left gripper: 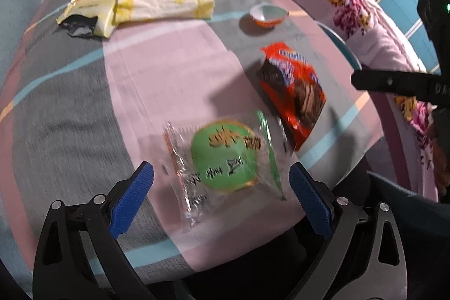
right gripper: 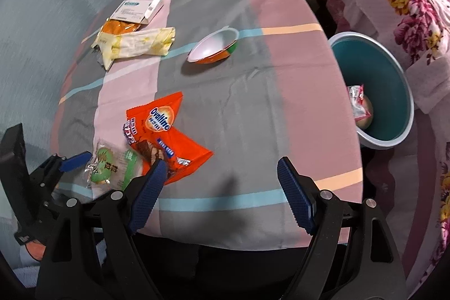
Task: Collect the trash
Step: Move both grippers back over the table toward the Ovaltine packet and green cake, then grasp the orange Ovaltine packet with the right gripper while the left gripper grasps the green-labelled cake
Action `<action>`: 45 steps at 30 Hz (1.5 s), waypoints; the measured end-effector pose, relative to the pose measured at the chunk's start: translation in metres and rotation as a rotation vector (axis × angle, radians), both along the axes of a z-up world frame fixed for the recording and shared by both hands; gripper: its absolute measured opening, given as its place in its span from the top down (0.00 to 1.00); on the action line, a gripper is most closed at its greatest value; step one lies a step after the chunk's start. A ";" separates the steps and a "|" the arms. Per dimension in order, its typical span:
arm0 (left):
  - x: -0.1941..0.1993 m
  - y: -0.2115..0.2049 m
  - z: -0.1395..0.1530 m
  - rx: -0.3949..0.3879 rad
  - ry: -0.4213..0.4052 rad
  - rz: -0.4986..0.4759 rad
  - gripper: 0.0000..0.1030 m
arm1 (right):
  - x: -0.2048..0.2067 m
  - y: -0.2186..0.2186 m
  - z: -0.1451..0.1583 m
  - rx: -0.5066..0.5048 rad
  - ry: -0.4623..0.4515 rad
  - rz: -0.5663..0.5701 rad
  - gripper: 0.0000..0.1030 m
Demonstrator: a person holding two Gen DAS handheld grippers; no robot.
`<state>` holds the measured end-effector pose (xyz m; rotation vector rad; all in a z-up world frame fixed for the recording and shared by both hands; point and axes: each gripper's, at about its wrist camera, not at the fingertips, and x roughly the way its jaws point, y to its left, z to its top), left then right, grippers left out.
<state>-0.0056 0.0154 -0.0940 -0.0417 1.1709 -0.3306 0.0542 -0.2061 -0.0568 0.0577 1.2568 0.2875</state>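
While the left hand-held gripper [left gripper: 222, 187] hangs released, the clear plastic wrapper with a round green label [left gripper: 225, 159] lies between its fingers on the cloth-covered bench [left gripper: 70, 108], long axis pointing away from it.

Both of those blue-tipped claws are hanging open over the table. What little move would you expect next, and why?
Probably the left hand-held gripper drops a little further onto the green wrapper and closes. Its jaws are open with that wrapper lying flat between them on the tablecloth, not yet touched. The bin beside the table already holds some trash.
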 end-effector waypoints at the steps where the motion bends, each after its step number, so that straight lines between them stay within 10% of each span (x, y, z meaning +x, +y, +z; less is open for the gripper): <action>1: -0.001 -0.001 -0.002 0.003 -0.009 0.000 0.06 | 0.000 0.003 -0.001 -0.001 0.000 0.005 0.25; 15: 0.020 0.060 -0.006 0.000 -0.029 0.148 0.06 | 0.024 0.064 -0.032 -0.005 0.080 0.143 0.25; 25: 0.008 0.075 0.006 0.049 -0.045 -0.011 0.06 | 0.027 0.084 -0.044 0.008 0.116 0.218 0.26; 29: 0.006 0.075 0.001 0.062 -0.020 -0.063 0.06 | 0.026 0.089 -0.046 0.015 0.124 0.249 0.62; 45: 0.017 0.066 -0.004 -0.092 0.022 0.072 0.06 | 0.032 0.046 -0.025 0.073 0.058 0.120 0.63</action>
